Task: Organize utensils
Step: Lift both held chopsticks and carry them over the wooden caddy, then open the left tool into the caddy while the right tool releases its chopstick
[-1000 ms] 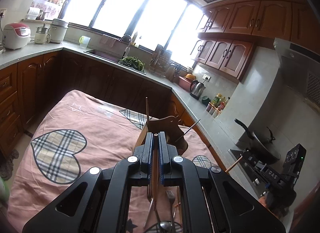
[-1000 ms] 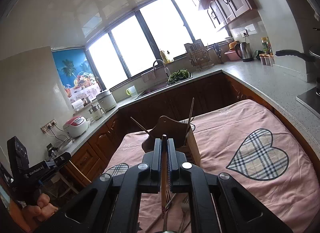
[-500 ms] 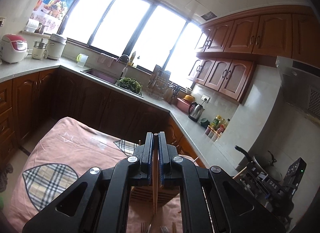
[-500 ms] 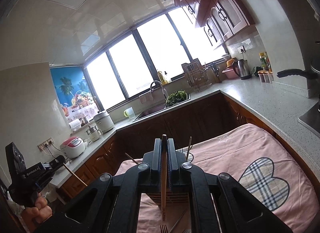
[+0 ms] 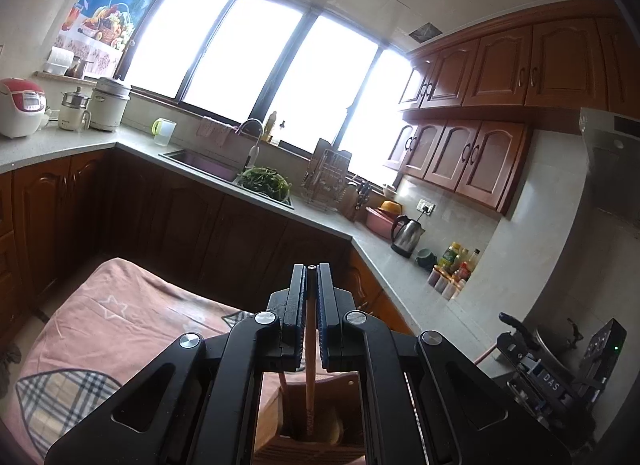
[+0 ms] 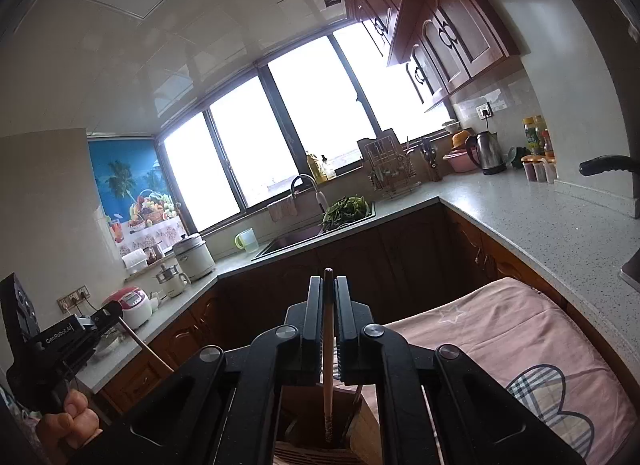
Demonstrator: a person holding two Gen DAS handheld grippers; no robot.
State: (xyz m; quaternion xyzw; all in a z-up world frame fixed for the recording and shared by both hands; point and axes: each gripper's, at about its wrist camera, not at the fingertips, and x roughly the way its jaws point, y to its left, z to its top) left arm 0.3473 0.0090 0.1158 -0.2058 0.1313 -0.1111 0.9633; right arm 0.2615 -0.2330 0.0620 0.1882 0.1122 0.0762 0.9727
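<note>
Holding one chopstick in each gripper above the wooden holder [image 5: 308, 441].
Your left gripper [image 5: 311, 270] and right gripper [image 6: 329, 282] each clamp a chopstick [image 5: 309, 385] near its top; light, stiff, slippery.

Each camera sits close behind its own fingers [image 5: 298, 305], looking forward along them and slightly down. Beyond the fingertips both views take in the same sink [image 5: 208, 163] and window wall [image 6: 316, 113] (the counter corner lies right of the fingers in both), from neighbouring positions.
</note>
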